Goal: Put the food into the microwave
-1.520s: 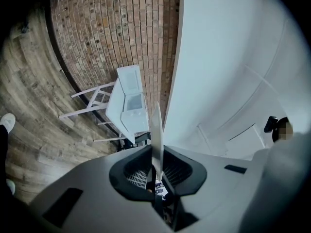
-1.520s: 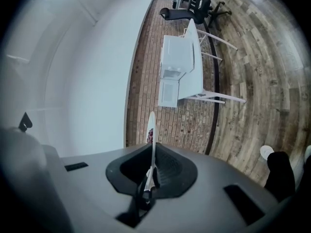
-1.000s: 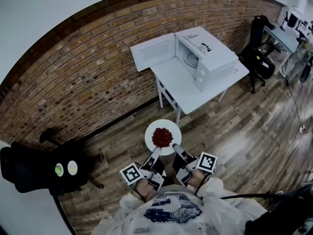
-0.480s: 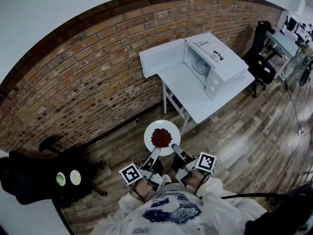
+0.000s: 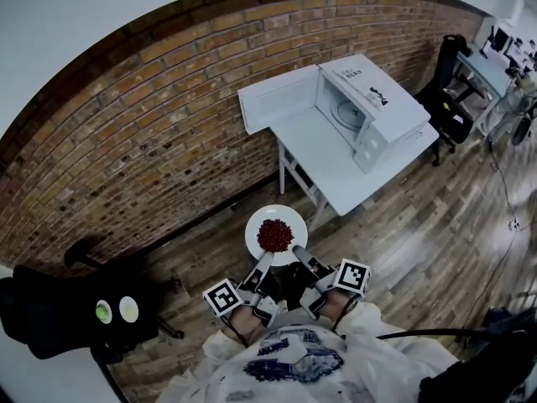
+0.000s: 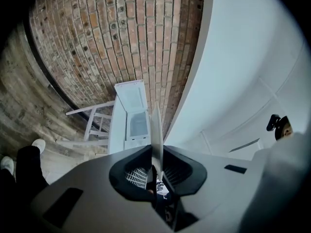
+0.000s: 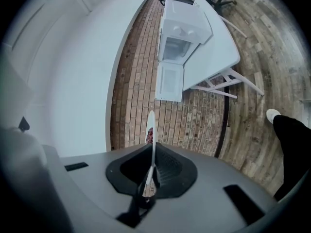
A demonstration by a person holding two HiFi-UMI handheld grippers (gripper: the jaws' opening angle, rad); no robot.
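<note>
head view; left claw (image 5: 267, 264), right claw (image 5: 299, 255) grip plate (image 5: 255, 225) (red food (image 5: 274, 235))

The round white plate (image 5: 257, 225) looks smooth and lightly glossy, like glazed ceramic, and the heap of red food (image 5: 275, 235) on it is knobbly and matt. The white microwave (image 5: 382, 116) and the white bench (image 5: 323, 162) under it have smooth, faintly shiny faces, against a rough, matt red-brown brick wall (image 5: 151, 133) and a wooden plank floor (image 5: 419, 233) with a dull sheen. The left gripper (image 6: 156, 171) and right gripper (image 7: 151, 174) are matt grey plastic with black ribbed pads.
</note>
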